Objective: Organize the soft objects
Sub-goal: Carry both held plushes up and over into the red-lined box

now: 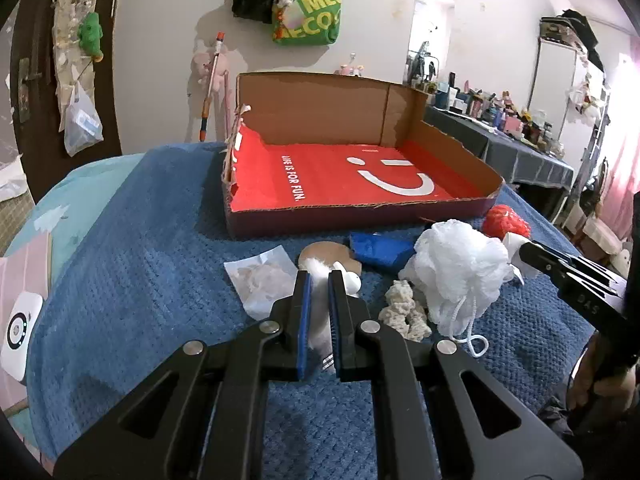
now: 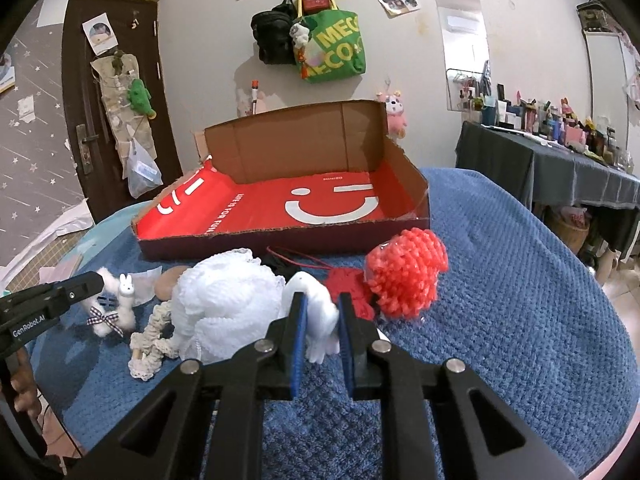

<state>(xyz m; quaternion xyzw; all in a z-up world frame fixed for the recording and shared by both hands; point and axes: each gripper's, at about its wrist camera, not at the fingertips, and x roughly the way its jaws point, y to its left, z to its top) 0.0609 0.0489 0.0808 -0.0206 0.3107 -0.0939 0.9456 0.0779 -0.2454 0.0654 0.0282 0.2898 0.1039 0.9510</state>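
Both grips set. Left gripper [image 1: 319, 280] pinches the white llama plush [image 2: 116, 308], right gripper [image 2: 322, 302] a white soft toy [image 2: 316, 300], each just before the red box [image 1: 460, 216]. Light, squashy, non-slip; hold mid-body.

The left gripper [image 1: 320, 280] clamps a white plush toy [image 1: 320, 334] before the red-lined cardboard box [image 1: 452, 160].

Both wrist views look down close, sharing the red-lined box [image 1: 352, 176].

The box [image 1: 344, 188] floor reads "LIFE IS FOR FUN."; the left tool [image 2: 86, 284] reads "GenRobot.AI".
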